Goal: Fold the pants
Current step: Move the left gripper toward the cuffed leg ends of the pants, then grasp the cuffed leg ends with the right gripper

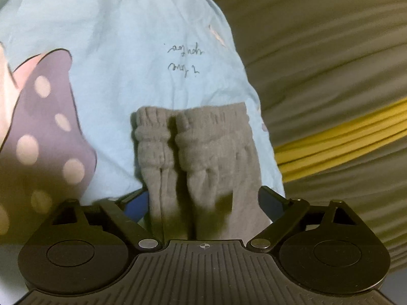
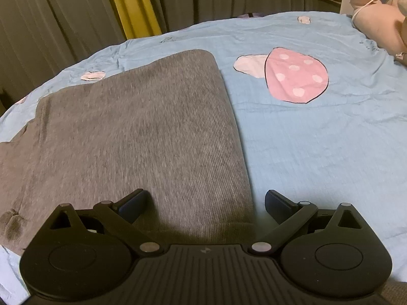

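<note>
Left wrist view: released left tongs [image 1: 203,198] blurrily straddle the pants [image 1: 201,152]; right tongs [image 2: 207,203] released, hem shadowed.

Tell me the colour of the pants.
Grey with fine ribbing, the pants show best in the right wrist view.

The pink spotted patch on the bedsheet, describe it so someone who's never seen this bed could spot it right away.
Start with the light blue bedsheet and find the grey pants lying on it. Just past their far right corner sits the pink patch, an egg-shaped piece with a dark outline. Unlike the plain pale patch touching its left side, it carries pale polka dots.
</note>
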`<action>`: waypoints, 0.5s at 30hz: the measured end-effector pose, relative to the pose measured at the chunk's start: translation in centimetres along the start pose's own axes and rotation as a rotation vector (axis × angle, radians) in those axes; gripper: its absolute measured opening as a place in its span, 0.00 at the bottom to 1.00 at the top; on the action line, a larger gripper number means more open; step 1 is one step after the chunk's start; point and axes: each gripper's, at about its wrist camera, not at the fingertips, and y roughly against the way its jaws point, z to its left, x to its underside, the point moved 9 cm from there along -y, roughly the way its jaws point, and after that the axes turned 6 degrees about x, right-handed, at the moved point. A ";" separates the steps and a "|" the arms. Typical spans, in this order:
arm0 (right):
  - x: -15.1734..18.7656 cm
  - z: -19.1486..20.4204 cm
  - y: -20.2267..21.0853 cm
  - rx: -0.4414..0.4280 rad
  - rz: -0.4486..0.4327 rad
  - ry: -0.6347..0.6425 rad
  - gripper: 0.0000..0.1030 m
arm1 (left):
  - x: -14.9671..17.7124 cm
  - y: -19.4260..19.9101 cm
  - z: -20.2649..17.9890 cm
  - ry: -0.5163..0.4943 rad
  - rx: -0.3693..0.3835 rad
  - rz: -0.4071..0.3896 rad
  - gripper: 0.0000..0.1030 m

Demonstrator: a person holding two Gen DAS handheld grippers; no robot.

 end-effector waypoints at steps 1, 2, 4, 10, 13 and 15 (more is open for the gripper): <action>0.0 0.0 0.0 0.000 -0.002 0.000 0.96 | -0.1 -0.3 -0.1 0.009 0.016 0.004 0.82; -0.1 0.0 0.0 0.001 -0.005 0.000 0.96 | -0.2 -0.2 0.1 0.017 0.031 0.009 0.72; -0.1 0.1 0.0 0.002 -0.011 0.001 0.96 | -0.2 0.0 0.3 -0.012 0.031 0.026 0.60; -0.4 0.3 -0.1 0.003 -0.021 0.007 0.96 | -0.3 -1.9 0.2 -0.022 -0.036 0.053 0.80; -0.5 0.3 0.0 0.004 -0.024 0.008 0.96 | 0.1 -2.4 -0.6 -0.056 -0.070 0.061 0.72; -0.5 0.3 0.1 0.004 -0.025 0.008 0.96 | 0.3 -2.5 -0.5 -0.073 -0.117 0.068 0.37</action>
